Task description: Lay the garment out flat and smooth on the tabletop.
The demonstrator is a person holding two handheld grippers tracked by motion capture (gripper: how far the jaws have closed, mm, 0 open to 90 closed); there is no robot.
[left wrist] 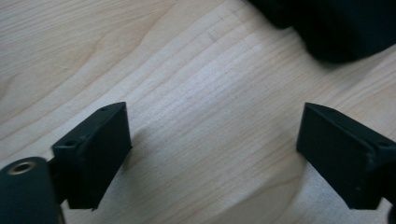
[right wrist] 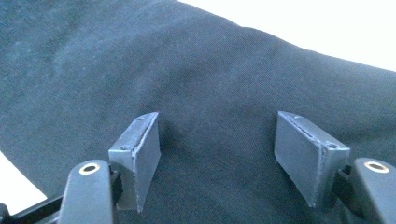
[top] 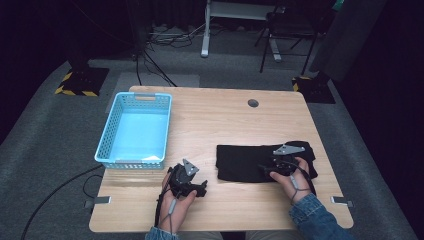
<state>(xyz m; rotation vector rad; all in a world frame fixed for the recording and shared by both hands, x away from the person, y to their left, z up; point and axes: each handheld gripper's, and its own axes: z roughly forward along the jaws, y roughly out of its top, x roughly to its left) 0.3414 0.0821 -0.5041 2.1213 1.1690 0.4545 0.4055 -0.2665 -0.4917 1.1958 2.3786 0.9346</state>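
Hovering over the black cloth (top: 250, 162), my right gripper (top: 283, 162) had its fingers (right wrist: 137, 156) spread apart with nothing pinched between them; the right gripper view showed dark weave running under both pads and across the gap. Whether the tips actually pressed into the fabric I could not tell from that view. The cloth lay flat on the right half of the tabletop (top: 215, 120), a rough rectangle with its right end bunched up a little thicker. From the high view my right hand (top: 292, 182) came in from the near edge, a blue denim sleeve (top: 312, 217) behind it, and the grey three-cornered plate on the gripper sat over the cloth's right part.

My left gripper (top: 192, 182) rested lower on the left, on bare wood near the front edge, apart from the cloth. Its fingers (left wrist: 95, 154) stood wide apart too, with only pale wood grain between them. In the left gripper view a dark corner of the cloth (left wrist: 327, 28) showed at the upper right, beyond the tips and not touching them.

A light blue plastic basket (top: 107, 137) stood on the left side of the tabletop, just beyond my left gripper. A small round grommet (top: 253, 103) sat in the wood toward the far edge.
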